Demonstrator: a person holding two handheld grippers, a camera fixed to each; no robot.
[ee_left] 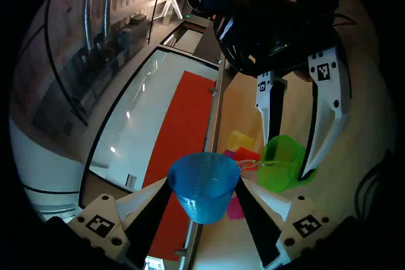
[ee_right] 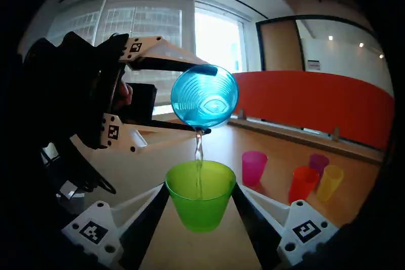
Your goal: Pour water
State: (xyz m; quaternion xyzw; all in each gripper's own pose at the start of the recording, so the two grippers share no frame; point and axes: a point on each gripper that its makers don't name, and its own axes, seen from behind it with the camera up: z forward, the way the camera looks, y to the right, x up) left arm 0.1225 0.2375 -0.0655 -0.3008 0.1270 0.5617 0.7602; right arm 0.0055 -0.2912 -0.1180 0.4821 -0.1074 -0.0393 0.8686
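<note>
A blue cup (ee_left: 204, 186) is held between the fingers of my left gripper (ee_left: 202, 194), tipped on its side. In the right gripper view the blue cup (ee_right: 204, 95) faces me with its mouth, and a thin stream of water (ee_right: 198, 161) falls from its rim into a green cup (ee_right: 201, 199). My right gripper (ee_right: 201, 204) is shut on the green cup, which stands upright below the blue one. In the left gripper view the green cup (ee_left: 283, 162) sits between the right gripper's white fingers (ee_left: 328, 118), with the stream (ee_left: 255, 164) reaching it.
On the wooden table (ee_right: 283, 148) stand a pink cup (ee_right: 253, 167), an orange cup (ee_right: 302, 183), a yellow cup (ee_right: 330, 181) and a purple cup (ee_right: 318, 162). A red partition (ee_right: 324, 103) runs behind the table. Windows lie beyond.
</note>
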